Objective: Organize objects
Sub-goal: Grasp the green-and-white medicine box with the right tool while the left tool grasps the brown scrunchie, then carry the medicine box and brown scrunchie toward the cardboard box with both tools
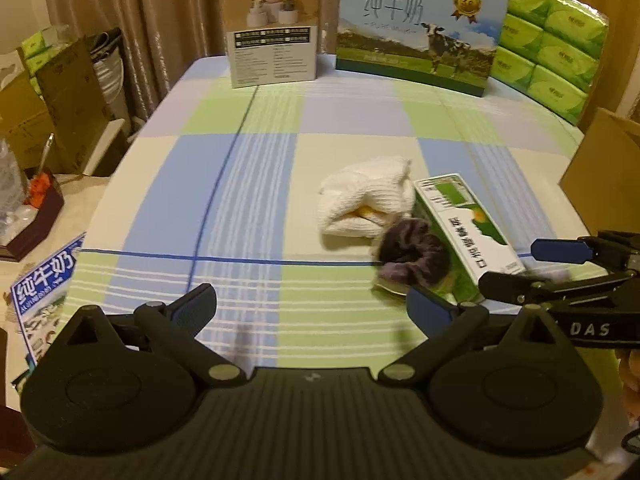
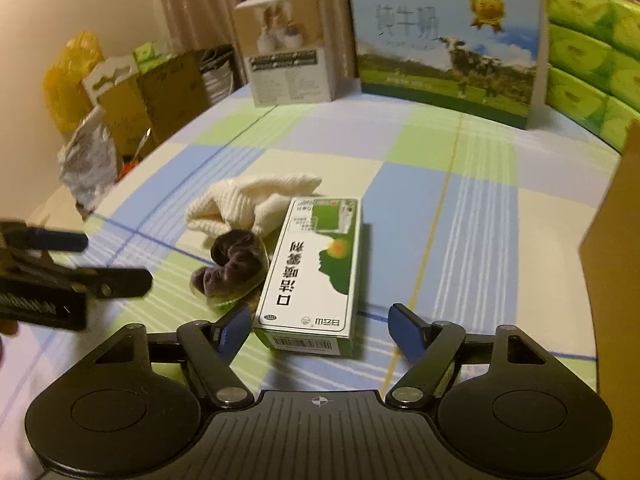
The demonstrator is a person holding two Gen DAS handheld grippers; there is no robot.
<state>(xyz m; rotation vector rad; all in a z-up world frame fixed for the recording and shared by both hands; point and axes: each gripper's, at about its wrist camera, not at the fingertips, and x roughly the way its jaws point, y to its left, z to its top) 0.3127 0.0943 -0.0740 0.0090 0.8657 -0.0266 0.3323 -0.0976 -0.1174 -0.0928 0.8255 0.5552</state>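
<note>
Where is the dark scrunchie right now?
In both wrist views the dark scrunchie lies mid-table, touching the green-and-white box's left side, just in front of the white knitted cloth.

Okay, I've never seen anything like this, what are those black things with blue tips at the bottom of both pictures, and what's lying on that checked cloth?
They are hand-held grippers, one in each of a person's hands, each with a camera looking along its fingers. One picture looks from the left gripper, the other from the right gripper. Both are open and hold nothing. On the checked cloth lie a green and white box, a dark scrunchie beside it and a white knitted cloth. The box's near end sits between the right gripper's fingers, not pinched.
</note>
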